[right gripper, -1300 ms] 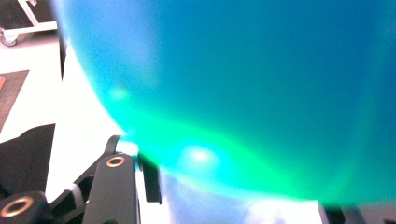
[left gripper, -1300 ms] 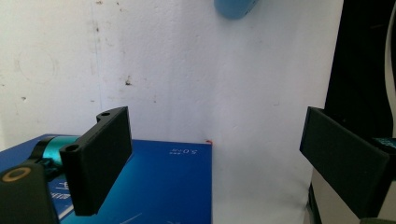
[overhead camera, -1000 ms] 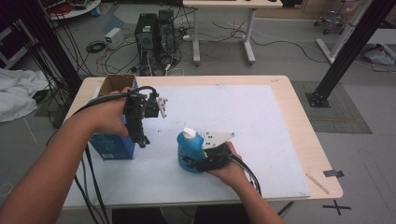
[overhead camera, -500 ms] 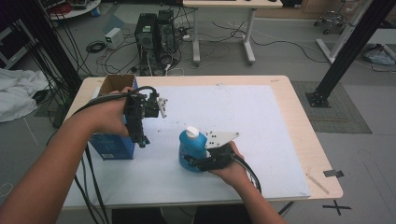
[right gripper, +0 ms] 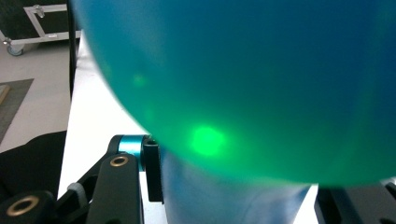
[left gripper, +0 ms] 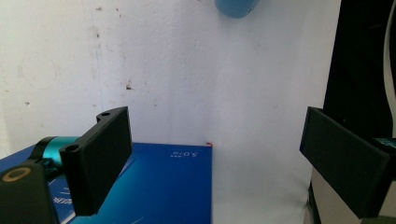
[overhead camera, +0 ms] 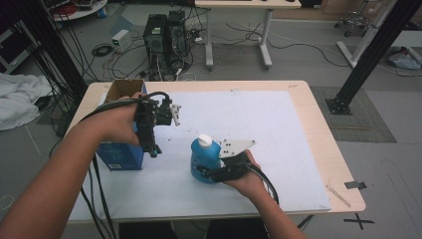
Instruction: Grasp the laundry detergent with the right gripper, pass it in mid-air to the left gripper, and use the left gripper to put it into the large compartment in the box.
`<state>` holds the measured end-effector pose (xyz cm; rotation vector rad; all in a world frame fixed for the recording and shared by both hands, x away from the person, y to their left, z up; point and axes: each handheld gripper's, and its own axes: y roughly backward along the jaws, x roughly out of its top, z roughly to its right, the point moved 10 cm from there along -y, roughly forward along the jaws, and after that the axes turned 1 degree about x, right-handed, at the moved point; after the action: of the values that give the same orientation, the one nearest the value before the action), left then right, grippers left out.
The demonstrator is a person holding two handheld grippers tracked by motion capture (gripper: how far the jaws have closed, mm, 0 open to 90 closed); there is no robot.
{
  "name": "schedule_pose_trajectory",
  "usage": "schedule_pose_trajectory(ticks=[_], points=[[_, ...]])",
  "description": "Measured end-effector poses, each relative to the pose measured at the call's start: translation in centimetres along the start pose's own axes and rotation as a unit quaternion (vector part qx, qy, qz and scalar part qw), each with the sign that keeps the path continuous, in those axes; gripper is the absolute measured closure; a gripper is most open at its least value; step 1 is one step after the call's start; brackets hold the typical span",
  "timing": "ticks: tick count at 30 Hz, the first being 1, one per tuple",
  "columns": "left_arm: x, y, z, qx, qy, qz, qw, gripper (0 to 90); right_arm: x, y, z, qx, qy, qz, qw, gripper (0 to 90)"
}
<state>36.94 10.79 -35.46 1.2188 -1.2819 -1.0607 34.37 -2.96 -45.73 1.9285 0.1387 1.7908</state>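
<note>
The right gripper has its jaws clamped on the rounded blue plastic bottle with a white cap, standing mid-table on the white mat, while the left gripper, jaws apart and empty, hovers above the blue cardboard box, so a transfer looks barely begun.

High view: even, soft indoor light, mild overall softness. White mat on surface bright, faint shadows under forearms. Left gripper view: mat nearly washed out, black tongs sharp against it, dark band at right edge. Right gripper view: blue bottle pressed close to lens, fully out of focus, green glare spot on it, tongs dim below.
</note>
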Motion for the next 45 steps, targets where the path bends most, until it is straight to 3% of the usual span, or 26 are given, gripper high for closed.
schedule_pose_trajectory(ticks=[10,13,20,24,45], points=[[1.4,0.9,0.6,0.001,-0.022,0.010,0.9997,9.4,0.3,0.0,-0.1,0.008,0.001,0.005,1.0000,46.6],[2.4,1.1,1.2,-0.001,-0.045,0.009,0.9989,9.4,0.3,0.0,-0.2,0.015,0.004,0.004,0.9999,46.6],[3.7,1.1,2.2,-0.008,-0.067,0.012,0.9977,9.3,0.5,-0.2,-0.6,0.027,0.010,0.004,0.9996,46.6],[4.9,1.1,3.0,-0.013,-0.087,0.012,0.9961,9.3,1.0,-0.3,-1.2,0.048,0.021,0.001,0.9986,46.6],[7.0,0.4,4.1,-0.022,-0.109,-0.004,0.9938,9.3,2.4,-1.1,-2.3,0.093,0.051,-0.022,0.9942,46.7]])
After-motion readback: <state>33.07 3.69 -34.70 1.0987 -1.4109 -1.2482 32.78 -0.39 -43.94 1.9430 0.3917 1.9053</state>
